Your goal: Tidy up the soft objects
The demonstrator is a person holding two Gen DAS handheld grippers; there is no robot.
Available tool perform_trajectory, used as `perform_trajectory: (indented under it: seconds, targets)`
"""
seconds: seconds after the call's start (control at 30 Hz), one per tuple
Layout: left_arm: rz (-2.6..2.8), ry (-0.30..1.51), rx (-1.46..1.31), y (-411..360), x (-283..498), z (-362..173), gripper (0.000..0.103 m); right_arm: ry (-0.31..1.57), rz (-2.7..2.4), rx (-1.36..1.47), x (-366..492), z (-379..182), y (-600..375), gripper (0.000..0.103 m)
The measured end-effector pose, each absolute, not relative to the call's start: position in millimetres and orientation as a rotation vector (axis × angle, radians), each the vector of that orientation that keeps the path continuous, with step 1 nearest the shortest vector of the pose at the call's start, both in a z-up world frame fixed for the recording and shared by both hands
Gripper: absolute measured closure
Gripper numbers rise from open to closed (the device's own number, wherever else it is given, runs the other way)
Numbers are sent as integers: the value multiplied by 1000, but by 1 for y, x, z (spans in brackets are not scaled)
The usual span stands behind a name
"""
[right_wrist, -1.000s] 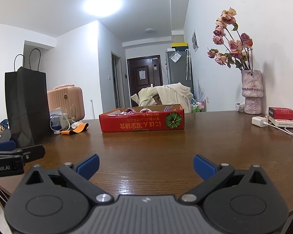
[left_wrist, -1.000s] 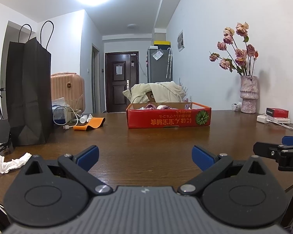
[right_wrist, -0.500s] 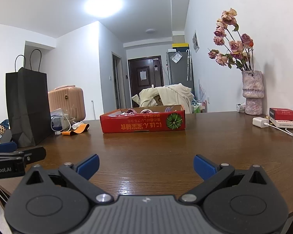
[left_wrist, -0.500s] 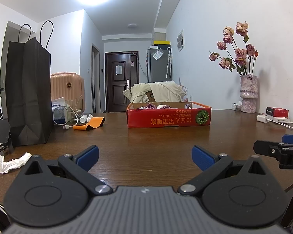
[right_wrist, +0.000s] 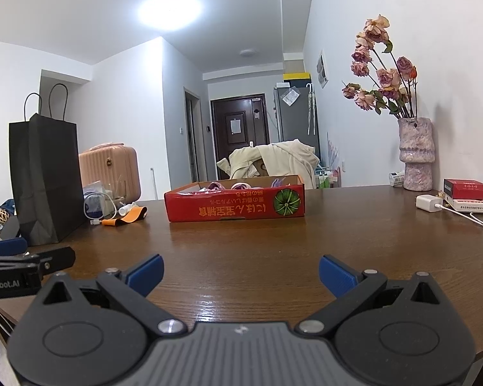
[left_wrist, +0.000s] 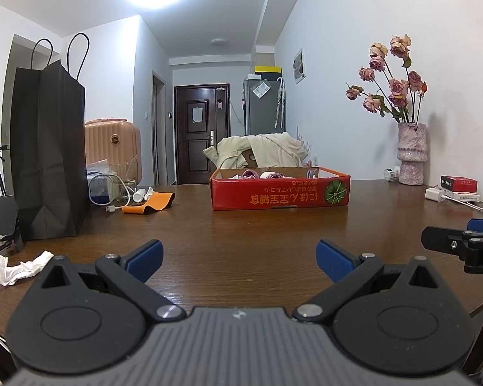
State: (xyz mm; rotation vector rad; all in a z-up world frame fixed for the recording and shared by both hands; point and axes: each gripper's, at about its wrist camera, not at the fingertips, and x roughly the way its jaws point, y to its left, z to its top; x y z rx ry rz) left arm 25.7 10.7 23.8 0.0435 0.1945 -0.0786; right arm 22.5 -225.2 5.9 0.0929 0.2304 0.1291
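Observation:
A shallow red cardboard box (left_wrist: 280,191) (right_wrist: 235,204) sits mid-table, far from both grippers. Pink and white soft items (left_wrist: 260,173) (right_wrist: 228,186) peek over its rim; most of them are hidden. My left gripper (left_wrist: 240,259) hovers low over the near table edge, open, nothing between its blue pads. My right gripper (right_wrist: 240,273) is beside it on the right, also open and empty. Each gripper shows at the edge of the other's view: the right one's tip (left_wrist: 460,244), the left one's tip (right_wrist: 22,263).
Brown wooden table (left_wrist: 241,231). A tall black paper bag (left_wrist: 48,154) stands at the left, with a crumpled white tissue (left_wrist: 16,267), cables and an orange strap (left_wrist: 149,204) near it. A vase of dried roses (left_wrist: 410,154), a red packet and a charger (right_wrist: 428,203) stand at the right.
Both views have drifted very slightly; the right wrist view sits a touch higher. Both grippers stay open and nothing on the table has moved.

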Motion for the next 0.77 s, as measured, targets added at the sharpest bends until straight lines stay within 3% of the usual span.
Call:
perform_trajectory:
  seconds: [0.77]
  targets:
    - [-78, 178, 29, 13, 24, 24, 0, 204, 131, 85, 17, 8, -222, 0]
